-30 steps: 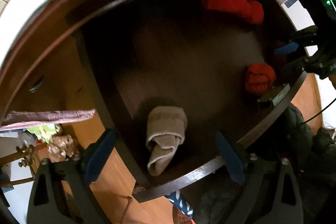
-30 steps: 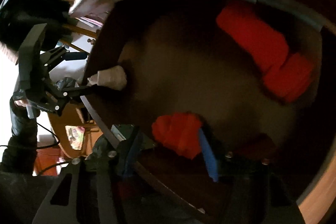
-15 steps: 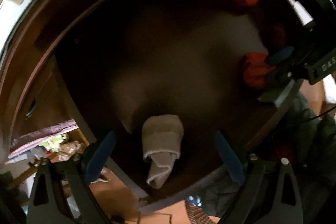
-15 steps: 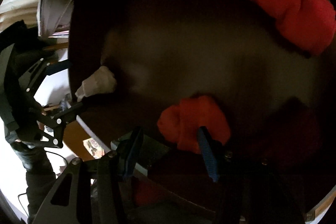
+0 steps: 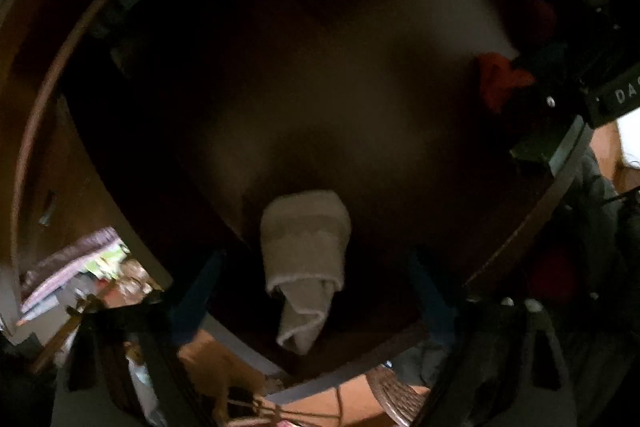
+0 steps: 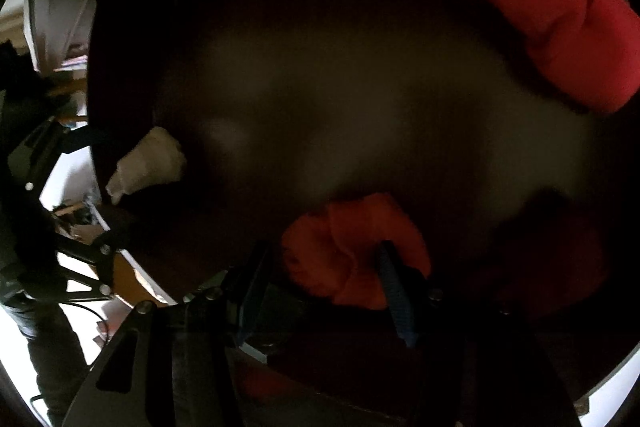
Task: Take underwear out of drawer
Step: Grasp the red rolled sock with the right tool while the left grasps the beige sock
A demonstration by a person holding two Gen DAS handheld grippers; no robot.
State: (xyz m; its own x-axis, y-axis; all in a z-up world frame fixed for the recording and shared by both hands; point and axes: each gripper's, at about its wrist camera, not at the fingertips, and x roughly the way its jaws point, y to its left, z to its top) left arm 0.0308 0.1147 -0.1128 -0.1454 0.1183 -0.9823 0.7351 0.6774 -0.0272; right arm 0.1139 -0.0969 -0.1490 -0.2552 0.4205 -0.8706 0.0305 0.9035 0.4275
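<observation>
A dark wooden drawer (image 5: 532, 227) fills both views. A beige rolled underwear (image 5: 304, 251) lies near its front edge, also seen at the left of the right wrist view (image 6: 148, 163). My left gripper (image 5: 314, 297) hangs over it. Its jaws are closing, and the roll lies between the blue fingers (image 5: 196, 299) with gaps on both sides. A small red-orange roll (image 6: 344, 251) sits between the fingers of my right gripper (image 6: 324, 287). The right finger (image 6: 394, 291) overlaps it and the left one stands just off it. A long red roll (image 6: 540, 7) lies at the back.
The drawer floor (image 6: 360, 99) between the rolls is bare and dim. A dark red cloth (image 6: 560, 267) lies in shadow right of the small roll. Outside the drawer's left side there is household clutter (image 5: 80, 275). A person's dark clothing (image 5: 592, 219) is beside the front rim.
Both grippers have sunk into the drawer and rolled, so each roll looks larger and the views darker. Neither roll has shifted on the drawer floor.
</observation>
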